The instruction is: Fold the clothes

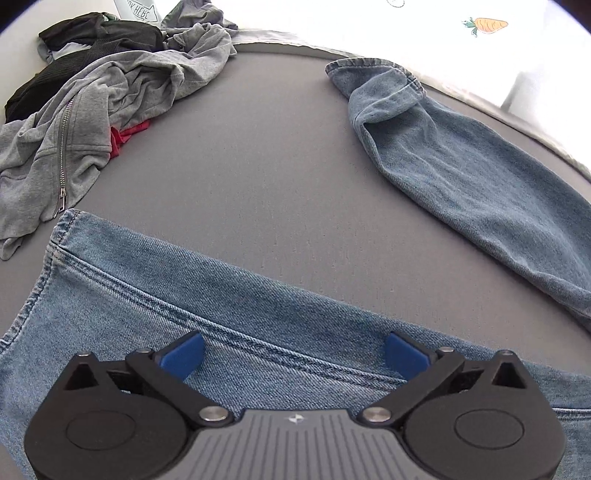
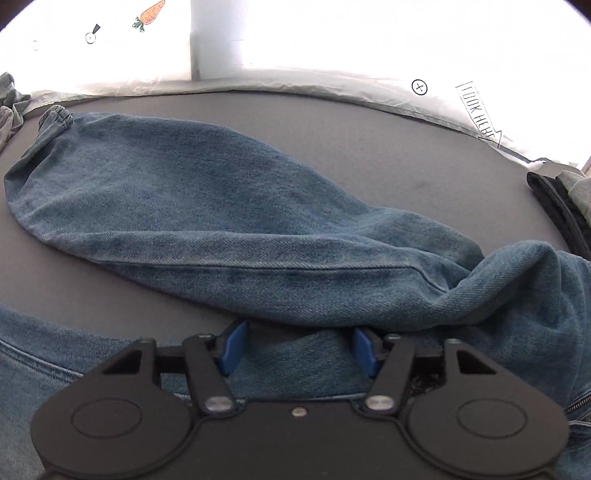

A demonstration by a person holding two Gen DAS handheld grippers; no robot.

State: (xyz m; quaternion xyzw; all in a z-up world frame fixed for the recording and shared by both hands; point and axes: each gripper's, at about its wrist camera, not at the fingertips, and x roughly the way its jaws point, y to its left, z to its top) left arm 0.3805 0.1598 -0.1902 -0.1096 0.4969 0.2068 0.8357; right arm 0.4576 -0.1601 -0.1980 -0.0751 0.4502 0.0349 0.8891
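A pair of blue jeans lies spread on the grey table. In the left wrist view one leg (image 1: 155, 317) runs across the near side under my left gripper (image 1: 293, 352), which is open and empty just above the denim. The other leg (image 1: 461, 173) stretches away at the right. In the right wrist view that leg (image 2: 207, 214) lies across the middle. My right gripper (image 2: 297, 349) is open, its blue fingertips (image 2: 232, 349) at the crotch fold of the jeans (image 2: 517, 288), holding nothing.
A heap of clothes sits at the far left: a grey zip hoodie (image 1: 85, 122), black garments (image 1: 92, 33) and something red (image 1: 129, 134). A black item (image 2: 561, 206) lies at the table's right edge. White printed sheeting (image 2: 332, 33) lies beyond the table (image 1: 266, 155).
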